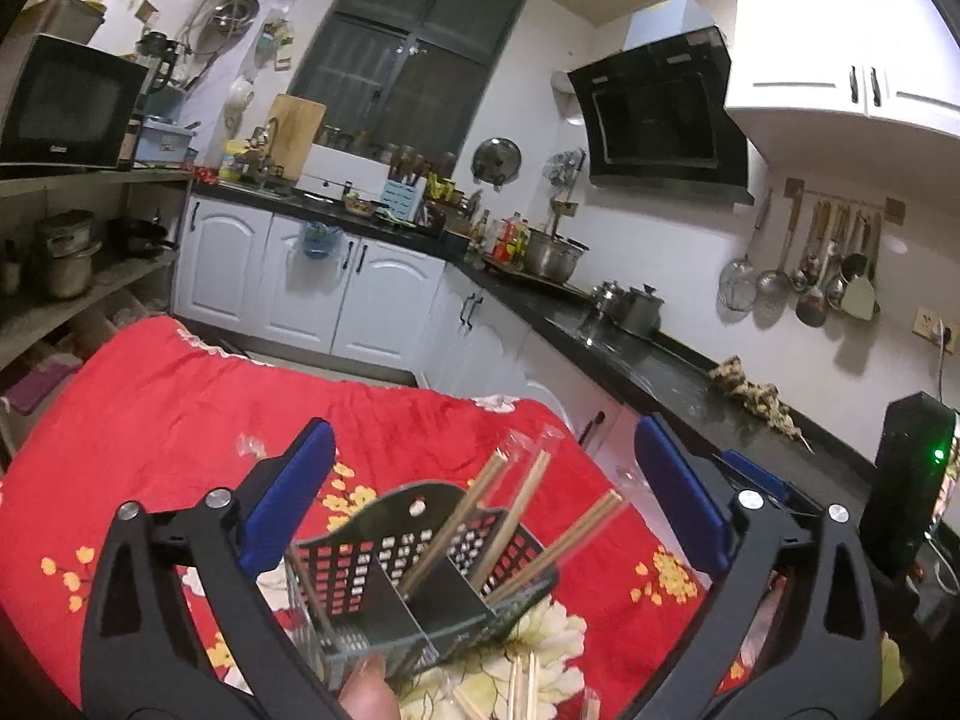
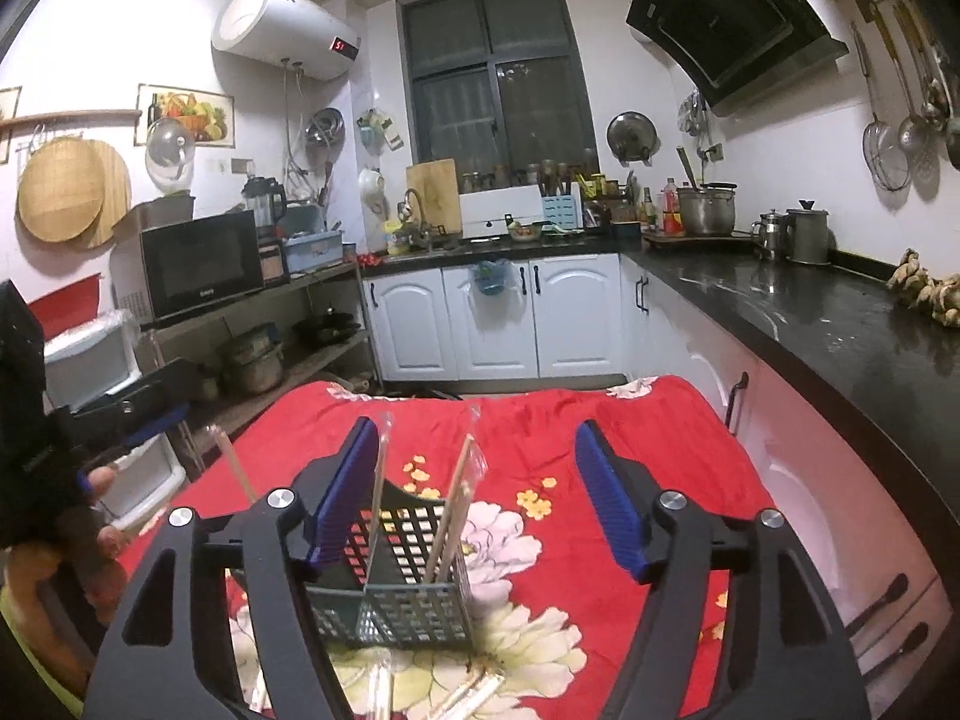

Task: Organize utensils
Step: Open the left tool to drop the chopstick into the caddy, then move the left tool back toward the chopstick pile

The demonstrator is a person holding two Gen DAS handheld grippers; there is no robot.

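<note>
A dark perforated utensil basket (image 1: 420, 576) with a divider stands on the red flowered cloth (image 1: 180, 420). Several wrapped chopstick pairs (image 1: 516, 528) lean out of it. My left gripper (image 1: 486, 498) is open and empty, its jaws wide apart above the basket. In the right wrist view the basket (image 2: 402, 594) stands just below my right gripper (image 2: 474, 504), which is open and empty. Chopsticks (image 2: 453, 510) stand upright in the basket. More wrapped chopsticks (image 2: 474, 693) lie on the cloth at the near edge; they also show in the left wrist view (image 1: 522, 684).
A black counter (image 2: 810, 312) with pots runs along the right. Shelves with a microwave (image 2: 192, 270) stand at the left. The left gripper and a hand (image 2: 90, 516) show at the right wrist view's left edge. A black device (image 1: 906, 480) stands at right.
</note>
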